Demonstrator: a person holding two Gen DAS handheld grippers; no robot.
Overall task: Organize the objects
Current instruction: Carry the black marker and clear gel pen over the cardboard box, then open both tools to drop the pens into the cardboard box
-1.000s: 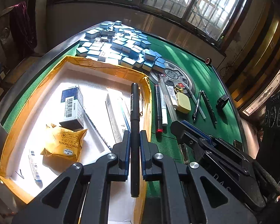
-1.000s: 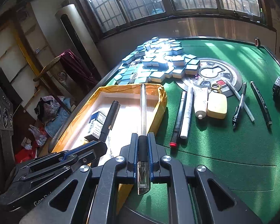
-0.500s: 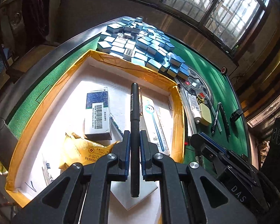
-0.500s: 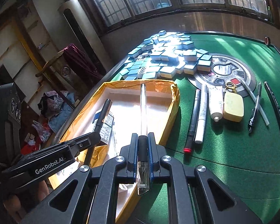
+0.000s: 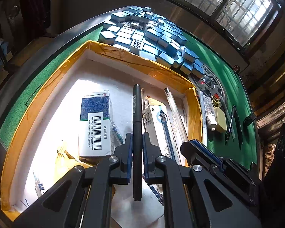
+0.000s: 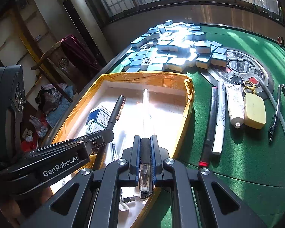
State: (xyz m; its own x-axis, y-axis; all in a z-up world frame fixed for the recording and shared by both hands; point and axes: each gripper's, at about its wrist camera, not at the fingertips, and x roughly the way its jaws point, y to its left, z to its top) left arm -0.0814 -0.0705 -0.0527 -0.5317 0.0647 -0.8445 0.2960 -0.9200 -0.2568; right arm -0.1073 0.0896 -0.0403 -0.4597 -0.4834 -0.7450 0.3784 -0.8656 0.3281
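My left gripper point(image 5: 137, 142) is shut on a black pen point(image 5: 136, 117) and holds it above the inside of the yellow-rimmed white box point(image 5: 53, 79). My right gripper point(image 6: 145, 146) is shut on a clear pen point(image 6: 146, 110), also held over the box point(image 6: 188, 102), near its right wall. The clear pen shows in the left wrist view point(image 5: 173, 106), and the black pen in the right wrist view point(image 6: 115, 112). The box holds a blue-and-white carton point(image 5: 96, 121), a long white carton point(image 5: 159, 131) and a yellow packet point(image 5: 66, 157).
On the green table point(image 6: 247, 161) right of the box lie a red-tipped black marker point(image 6: 210, 125), a white marker point(image 6: 220, 117), a white tube point(image 6: 235, 104), a yellow eraser point(image 6: 254, 110) and several pens point(image 6: 275, 114). A pile of blue mahjong tiles point(image 6: 172, 49) sits behind the box.
Both grippers have moved left and forward with their pens, from over the box's right edge to over its inside. Both stay shut.
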